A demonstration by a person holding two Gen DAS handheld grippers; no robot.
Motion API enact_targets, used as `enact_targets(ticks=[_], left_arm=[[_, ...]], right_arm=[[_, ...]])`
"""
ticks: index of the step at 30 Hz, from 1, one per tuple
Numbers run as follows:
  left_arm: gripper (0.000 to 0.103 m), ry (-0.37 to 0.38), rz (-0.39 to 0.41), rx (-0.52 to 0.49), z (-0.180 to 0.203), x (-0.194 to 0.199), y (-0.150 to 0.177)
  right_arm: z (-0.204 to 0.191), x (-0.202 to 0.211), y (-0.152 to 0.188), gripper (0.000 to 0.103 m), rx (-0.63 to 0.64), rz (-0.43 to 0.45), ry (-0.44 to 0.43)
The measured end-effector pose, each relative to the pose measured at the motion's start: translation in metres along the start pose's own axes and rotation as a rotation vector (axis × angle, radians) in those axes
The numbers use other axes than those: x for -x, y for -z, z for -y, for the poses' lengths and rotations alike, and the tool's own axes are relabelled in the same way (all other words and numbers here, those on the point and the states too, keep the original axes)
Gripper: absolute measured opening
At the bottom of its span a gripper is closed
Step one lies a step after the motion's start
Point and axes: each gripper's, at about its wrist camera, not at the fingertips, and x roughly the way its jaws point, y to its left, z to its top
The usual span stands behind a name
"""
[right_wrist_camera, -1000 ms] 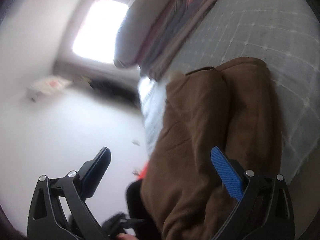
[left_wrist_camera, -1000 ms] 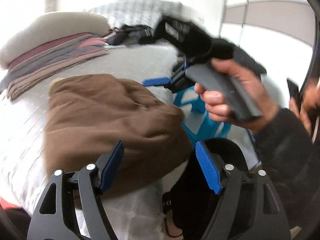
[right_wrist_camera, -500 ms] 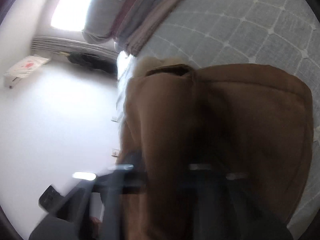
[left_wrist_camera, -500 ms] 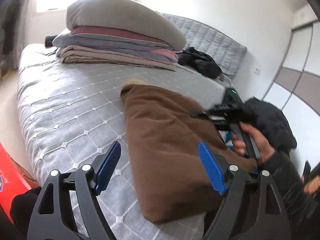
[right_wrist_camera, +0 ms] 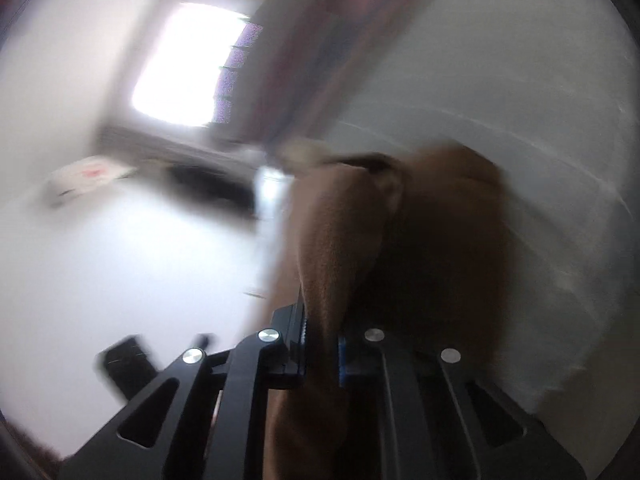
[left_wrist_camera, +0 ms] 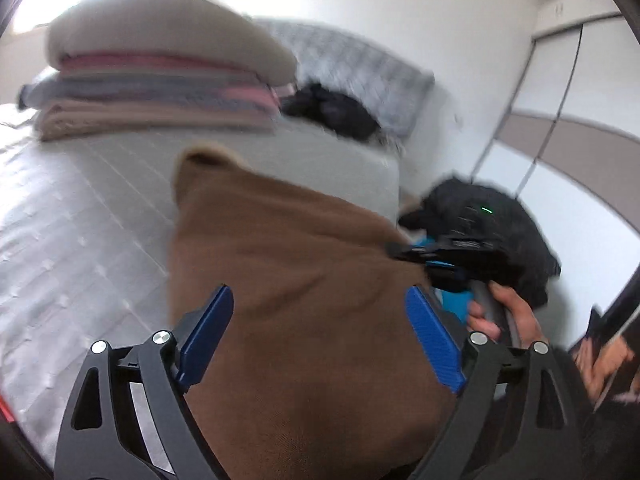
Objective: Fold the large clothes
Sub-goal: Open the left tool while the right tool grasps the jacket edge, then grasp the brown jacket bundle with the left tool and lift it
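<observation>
On bed [left_wrist_camera: 72, 216], brown garment [left_wrist_camera: 304, 280] btwn opening left fingers [left_wrist_camera: 208, 332], untouched.

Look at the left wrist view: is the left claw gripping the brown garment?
No: the left claw stands open above the brown garment, its pads clear of the cloth.

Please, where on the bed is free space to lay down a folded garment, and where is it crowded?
Free: the bare quilt left of the brown garment, below the folded stack. Crowded: the far end, with the stack and black clothes, and the right edge, where the right gripper pinches the garment.
</observation>
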Motion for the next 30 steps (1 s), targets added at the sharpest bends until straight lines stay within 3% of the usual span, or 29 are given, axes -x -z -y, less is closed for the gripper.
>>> enact_targets(ticks=[2,4,5,7,9,12,14,15,17,18,19,20,23,24,25,30], left_arm=[[0.084,-0.002,-0.090,0.035,-0.004,-0.029,0.012],[0.084,-0.034,-0.099,0.037,-0.007,-0.038,0.021],[0.084,-0.035,-0.090,0.030,-0.006,-0.036,0.023],[0.085,-0.031,-0.087,0.017,-0.006,-0.032,0.023],[0.085,-0.026,-0.088,0.023,-0.009,-0.031,0.023],[0.085,-0.010,-0.077,0.049,-0.015,-0.029,0.024],[0.085,-0.007,-0.070,0.069,-0.015,-0.025,0.025],[0.085,-0.005,-0.067,0.079,-0.015,-0.021,0.025],[0.085,0.003,-0.065,0.091,-0.015,-0.013,0.028],[0.085,0.008,-0.064,0.092,-0.013,-0.009,0.029],[0.085,0.013,-0.059,0.090,-0.014,-0.002,0.030],[0.085,0.009,-0.055,0.089,-0.015,0.004,0.031],[0.085,0.000,-0.037,0.112,-0.030,0.026,0.031],[0.087,-0.001,-0.032,0.125,-0.037,0.031,0.031],[0.088,-0.005,-0.027,0.150,-0.047,0.036,0.030],[0.088,0.021,-0.024,0.324,-0.091,0.045,0.025]], right_arm=[[0.034,-0.025,0.005,0.023,-0.082,-0.080,0.005],[0.041,-0.024,0.005,0.032,-0.122,-0.077,-0.048],[0.033,-0.016,0.006,0.037,-0.099,-0.053,-0.029],[0.016,0.010,0.009,0.058,-0.053,0.023,0.067],[-0.003,0.031,0.016,0.064,0.000,0.103,0.121],[-0.056,0.042,0.043,0.079,0.142,0.092,-0.035],[-0.082,0.023,0.064,0.085,0.192,-0.028,-0.145],[-0.087,0.009,0.074,0.085,0.195,-0.105,-0.155],[-0.076,-0.015,0.089,0.085,0.193,-0.214,-0.014],[-0.060,-0.023,0.094,0.072,0.186,-0.244,0.085],[-0.048,-0.028,0.095,0.054,0.159,-0.264,0.115],[-0.025,-0.025,0.091,0.051,0.034,-0.253,0.091],[-0.031,-0.012,0.096,0.051,0.052,-0.229,0.147],[-0.043,-0.007,0.099,0.057,0.084,-0.219,0.176],[-0.061,0.001,0.101,0.071,0.127,-0.201,0.184],[-0.130,0.021,0.097,0.091,0.260,-0.045,0.096]])
